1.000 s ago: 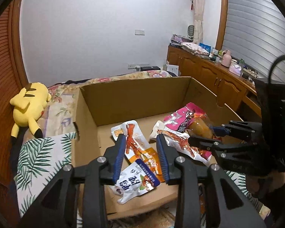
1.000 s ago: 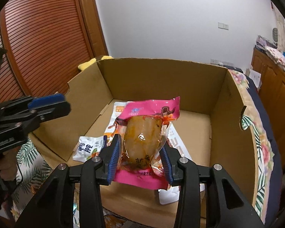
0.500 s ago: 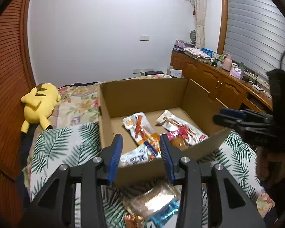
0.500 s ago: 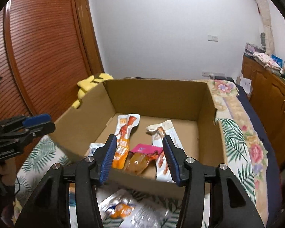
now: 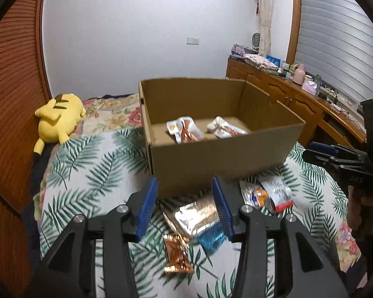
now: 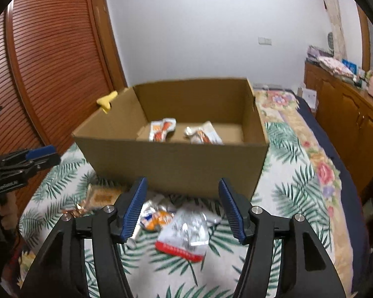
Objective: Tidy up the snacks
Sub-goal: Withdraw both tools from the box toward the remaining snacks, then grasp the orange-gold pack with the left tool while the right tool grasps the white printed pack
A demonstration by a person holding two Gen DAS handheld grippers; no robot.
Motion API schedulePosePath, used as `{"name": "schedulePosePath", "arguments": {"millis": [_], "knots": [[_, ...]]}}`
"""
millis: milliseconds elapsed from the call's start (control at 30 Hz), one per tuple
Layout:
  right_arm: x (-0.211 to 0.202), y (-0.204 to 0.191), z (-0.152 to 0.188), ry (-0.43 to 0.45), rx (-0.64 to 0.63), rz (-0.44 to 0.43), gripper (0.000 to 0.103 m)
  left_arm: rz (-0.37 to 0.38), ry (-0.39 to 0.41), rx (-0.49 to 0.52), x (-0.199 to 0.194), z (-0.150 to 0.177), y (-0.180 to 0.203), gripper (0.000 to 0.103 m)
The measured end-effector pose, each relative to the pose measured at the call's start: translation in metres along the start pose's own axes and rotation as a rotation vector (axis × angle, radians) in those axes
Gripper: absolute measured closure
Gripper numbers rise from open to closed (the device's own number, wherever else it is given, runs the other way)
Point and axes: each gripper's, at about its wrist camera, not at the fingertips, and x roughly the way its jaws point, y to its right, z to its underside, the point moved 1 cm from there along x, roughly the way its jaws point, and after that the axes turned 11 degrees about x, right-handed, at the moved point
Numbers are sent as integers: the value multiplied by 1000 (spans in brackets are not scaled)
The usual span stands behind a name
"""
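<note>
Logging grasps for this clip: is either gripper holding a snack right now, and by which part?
Nothing is held. The left gripper and right gripper are both open and empty above loose snack packets on the bed.

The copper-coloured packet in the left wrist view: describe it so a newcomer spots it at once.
Start at the cardboard box on the leaf-print bedspread. Loose packets lie before its near wall. The copper packet lies nearest the camera, below the silver-and-blue packet; it alone is orange-brown foil.

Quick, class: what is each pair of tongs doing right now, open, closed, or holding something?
Left tongs: open, holding nothing, above the snack packets in front of the cardboard box.
Right tongs: open, holding nothing, above the red-edged silver packet.
</note>
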Motion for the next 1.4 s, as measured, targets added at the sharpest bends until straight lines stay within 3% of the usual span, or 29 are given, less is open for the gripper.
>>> {"name": "schedulePosePath", "arguments": {"millis": [733,1267,1400], "knots": [[70,15,49,-190,45,66,34,1,-161,-24,33,55,6,57],[69,24,54,-167,85,29,32,-8,-292,-7,61,78,7,57],[69,24,54,-167,84,31,32,-12,-290,7,62,79,9,57]]}}
